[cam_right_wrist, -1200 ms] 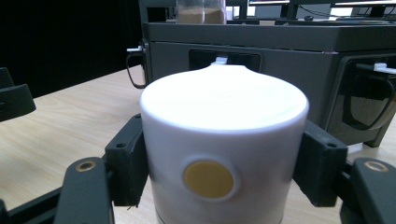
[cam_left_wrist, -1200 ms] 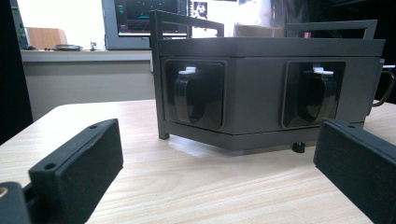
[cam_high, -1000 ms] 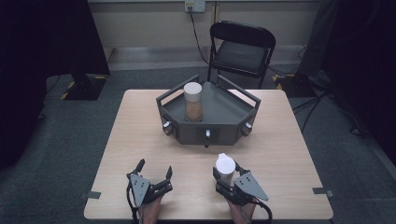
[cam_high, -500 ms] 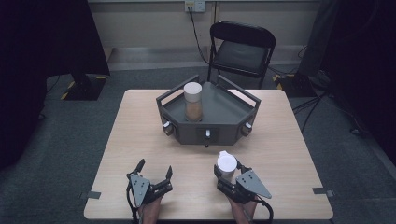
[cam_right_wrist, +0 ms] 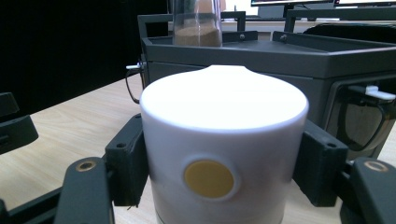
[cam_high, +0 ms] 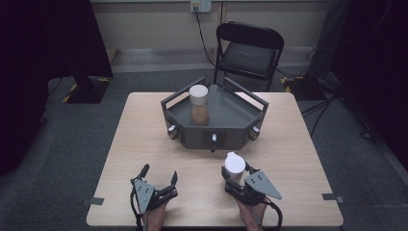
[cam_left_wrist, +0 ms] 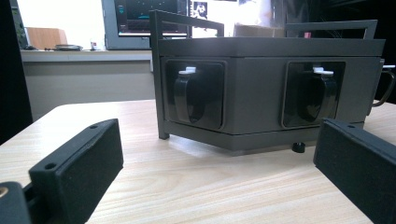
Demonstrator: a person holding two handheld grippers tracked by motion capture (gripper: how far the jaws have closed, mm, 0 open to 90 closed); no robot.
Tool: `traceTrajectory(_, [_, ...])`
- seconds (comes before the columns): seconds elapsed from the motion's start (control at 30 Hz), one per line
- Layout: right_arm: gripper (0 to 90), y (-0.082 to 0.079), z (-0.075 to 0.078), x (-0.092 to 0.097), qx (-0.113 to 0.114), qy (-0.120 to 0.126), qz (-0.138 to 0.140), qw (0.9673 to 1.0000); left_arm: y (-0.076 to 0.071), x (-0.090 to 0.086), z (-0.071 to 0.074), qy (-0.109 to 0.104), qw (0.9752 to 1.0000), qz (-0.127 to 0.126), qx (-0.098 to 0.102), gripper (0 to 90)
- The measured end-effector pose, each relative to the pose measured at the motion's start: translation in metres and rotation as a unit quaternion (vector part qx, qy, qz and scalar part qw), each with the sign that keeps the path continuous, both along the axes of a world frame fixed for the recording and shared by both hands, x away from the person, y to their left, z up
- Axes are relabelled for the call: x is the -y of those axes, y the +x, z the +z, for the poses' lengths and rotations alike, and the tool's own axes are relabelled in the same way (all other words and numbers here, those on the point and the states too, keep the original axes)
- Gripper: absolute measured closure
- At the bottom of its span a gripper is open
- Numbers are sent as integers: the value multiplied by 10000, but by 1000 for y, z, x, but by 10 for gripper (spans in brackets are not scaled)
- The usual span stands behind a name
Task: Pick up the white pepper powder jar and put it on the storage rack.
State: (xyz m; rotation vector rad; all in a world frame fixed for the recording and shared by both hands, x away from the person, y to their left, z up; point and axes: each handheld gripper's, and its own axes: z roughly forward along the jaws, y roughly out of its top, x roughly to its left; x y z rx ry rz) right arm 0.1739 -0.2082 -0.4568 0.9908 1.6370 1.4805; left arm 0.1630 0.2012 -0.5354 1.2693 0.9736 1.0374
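The right gripper (cam_high: 236,174) is closed on a white container (cam_high: 235,166) and holds it upright by its sides; in the right gripper view the two black jaws press on the white container (cam_right_wrist: 223,144) from left and right, and a small yellow round mark sits on its front wall. It stands at the near right part of the wooden table (cam_high: 298,159), just in front of the dark grey tray (cam_high: 231,113), and from the pictures I cannot tell if its bottom touches the table or is slightly above it. The left gripper (cam_high: 159,180) is open and empty, it rests low near the front edge of the table, well apart from the tray; in its own view the jaws stand wide and between them the front wall of the tray (cam_left_wrist: 254,88) with two black knobs is visible. On the tray a jar (cam_high: 198,104) with a pale lid and brown content stands upright, toward its left side. I judge that the step in hand is carrying the white container toward the tray. The next move probably calls for lifting it high enough to pass over the tray rim, keeping it vertical, and putting it down beside the jar without hitting it. Behind the table stands a black chair (cam_high: 248,50).
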Motion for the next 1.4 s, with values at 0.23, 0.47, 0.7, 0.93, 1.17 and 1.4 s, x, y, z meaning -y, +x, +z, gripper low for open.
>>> traceTrajectory(0.23, [300,9,17,4,-34,-142,15,9999,0,0,0,1,10000,0,-1,8])
traceTrajectory(0.47, [300,19,31,6,-7,-176,104,9998,0,0,0,1,10000,1,-1,10])
traceTrajectory(0.7, [300,26,46,6,74,-213,170,9996,0,0,0,0,10000,1,-1,11])
traceTrajectory(0.93, [299,35,61,6,77,-292,246,9992,0,0,0,2,10000,4,-3,14])
traceTrajectory(1.17, [299,39,74,6,144,-231,325,9991,0,0,0,1,10000,6,-2,14])
traceTrajectory(1.4, [300,43,89,5,301,-230,340,9987,0,0,0,2,10000,5,-4,14])
